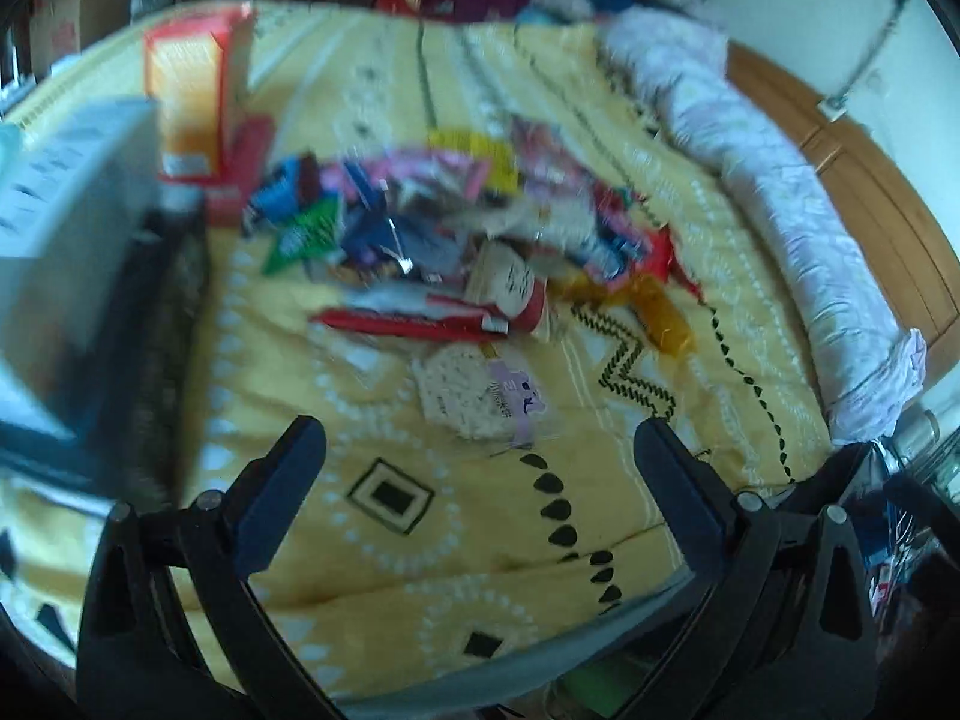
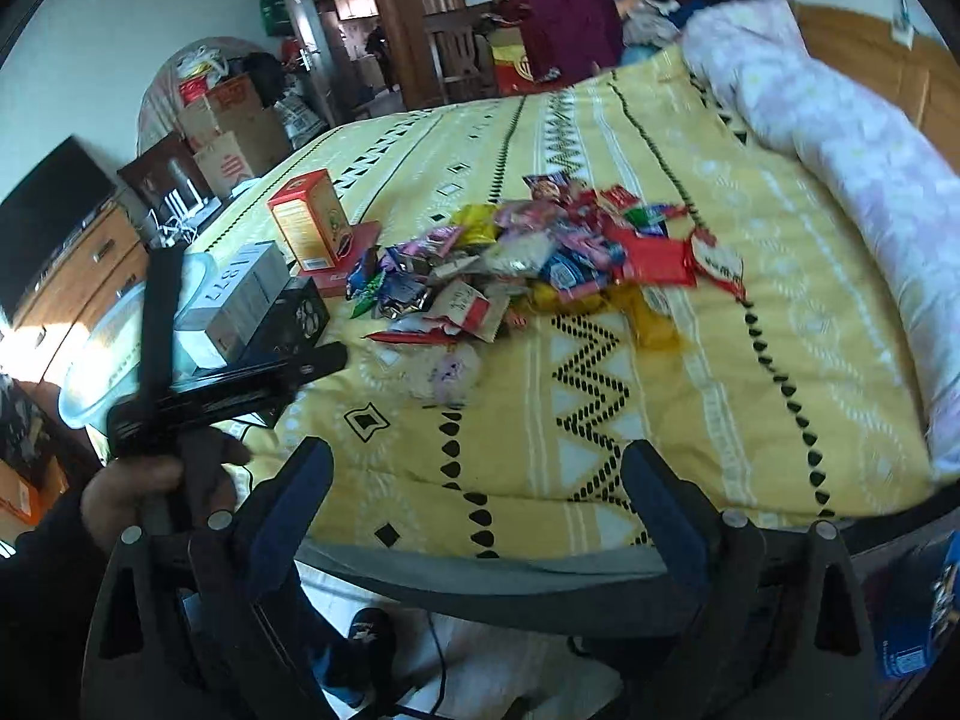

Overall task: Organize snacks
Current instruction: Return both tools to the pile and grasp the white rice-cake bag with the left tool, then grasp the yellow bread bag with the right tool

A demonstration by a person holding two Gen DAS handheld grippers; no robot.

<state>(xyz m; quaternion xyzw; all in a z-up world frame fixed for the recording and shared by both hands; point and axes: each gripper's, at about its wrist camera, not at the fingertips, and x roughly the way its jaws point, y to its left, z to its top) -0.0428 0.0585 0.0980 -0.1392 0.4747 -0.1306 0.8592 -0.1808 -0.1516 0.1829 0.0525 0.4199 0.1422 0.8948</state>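
A heap of mixed snack packets [image 1: 456, 222] [image 2: 528, 252] lies in the middle of a yellow patterned bedspread [image 1: 420, 540] [image 2: 660, 420]. A round rice-cracker packet [image 1: 462, 390] [image 2: 447, 372] sits apart at the heap's near side, just beyond my left gripper [image 1: 480, 438], which is open and holds nothing. An upright orange-red box [image 1: 192, 102] [image 2: 309, 222] and a grey-white box [image 1: 78, 180] [image 2: 240, 300] stand left of the heap. My right gripper [image 2: 478, 450] hangs open over the bed's near edge, also with nothing in it. A hand [image 2: 138, 480] holds the left gripper at the left of the right wrist view.
A rolled pale pink duvet [image 1: 780, 210] [image 2: 840, 138] lies along the wooden headboard [image 1: 870, 180] on the right. A black box [image 2: 297, 315] sits by the grey-white one. Cardboard boxes [image 2: 234, 132], a dresser [image 2: 78, 276] and a dark screen [image 2: 48, 210] stand beyond the bed's left side.
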